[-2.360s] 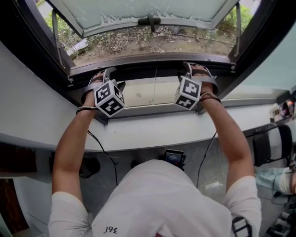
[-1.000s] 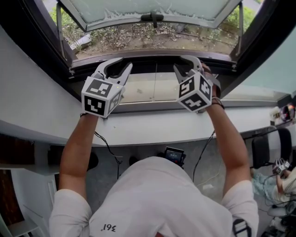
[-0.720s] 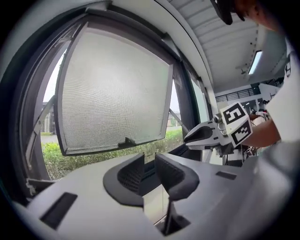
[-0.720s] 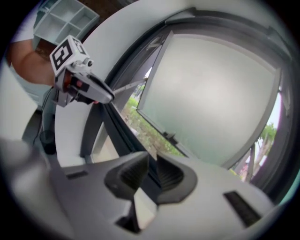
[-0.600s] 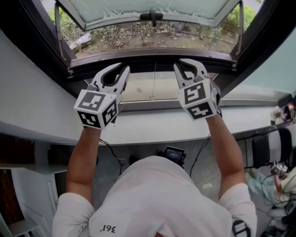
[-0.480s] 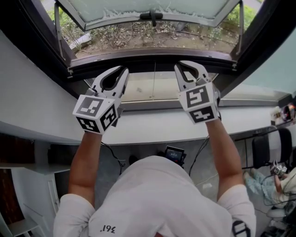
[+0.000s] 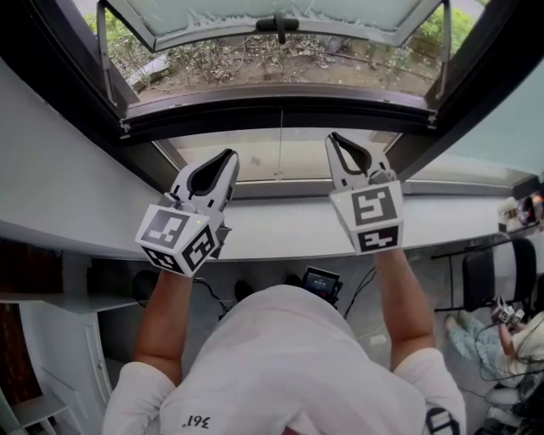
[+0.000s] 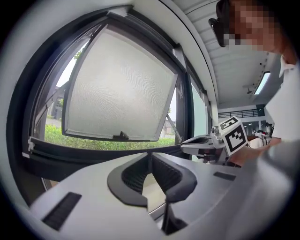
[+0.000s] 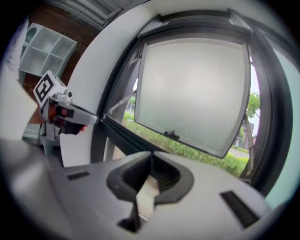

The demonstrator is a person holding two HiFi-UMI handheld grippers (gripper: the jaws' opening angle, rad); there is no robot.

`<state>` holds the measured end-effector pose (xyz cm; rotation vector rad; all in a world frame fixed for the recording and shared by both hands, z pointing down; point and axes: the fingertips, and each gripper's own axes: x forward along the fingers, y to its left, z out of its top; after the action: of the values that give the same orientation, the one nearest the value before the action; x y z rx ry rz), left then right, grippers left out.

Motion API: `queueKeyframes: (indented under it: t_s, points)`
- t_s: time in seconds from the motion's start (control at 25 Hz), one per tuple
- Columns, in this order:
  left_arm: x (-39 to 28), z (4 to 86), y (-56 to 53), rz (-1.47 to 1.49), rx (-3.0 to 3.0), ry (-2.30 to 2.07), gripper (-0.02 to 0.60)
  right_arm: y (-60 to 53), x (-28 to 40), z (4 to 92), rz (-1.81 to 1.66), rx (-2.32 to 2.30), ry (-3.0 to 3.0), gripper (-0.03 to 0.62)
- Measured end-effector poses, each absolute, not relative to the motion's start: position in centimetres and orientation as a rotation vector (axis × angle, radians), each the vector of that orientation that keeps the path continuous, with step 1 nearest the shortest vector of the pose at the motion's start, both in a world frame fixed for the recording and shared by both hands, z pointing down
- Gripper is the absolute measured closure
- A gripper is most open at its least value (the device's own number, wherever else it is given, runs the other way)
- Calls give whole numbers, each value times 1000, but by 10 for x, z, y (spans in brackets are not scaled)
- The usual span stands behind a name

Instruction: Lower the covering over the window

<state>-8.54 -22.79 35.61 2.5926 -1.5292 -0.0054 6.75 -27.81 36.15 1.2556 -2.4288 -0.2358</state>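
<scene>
Since both tongs left the dark rail (image 7: 280,112) they reached moments ago, they have drawn back over the white sill (image 7: 272,231). Their jaws have just been clenching and now meet on nothing: left gripper (image 7: 229,158) at 9 o'clock, right gripper (image 7: 333,138) at 3. One rail lies along the opening's lower edge at 12; any mesh cannot be made out. Beyond it, one sash (image 7: 212,17) tilts outward on two stays (image 7: 103,51). One chair (image 7: 500,273) sits at 4.
</scene>
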Motion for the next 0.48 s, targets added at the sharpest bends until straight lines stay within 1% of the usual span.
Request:
queueKeyframes:
  t_s: [0.48]
  points:
    - [-51,383,-196,16,2536,-1514,543,-261,89,385,-77,1231,-2531,560]
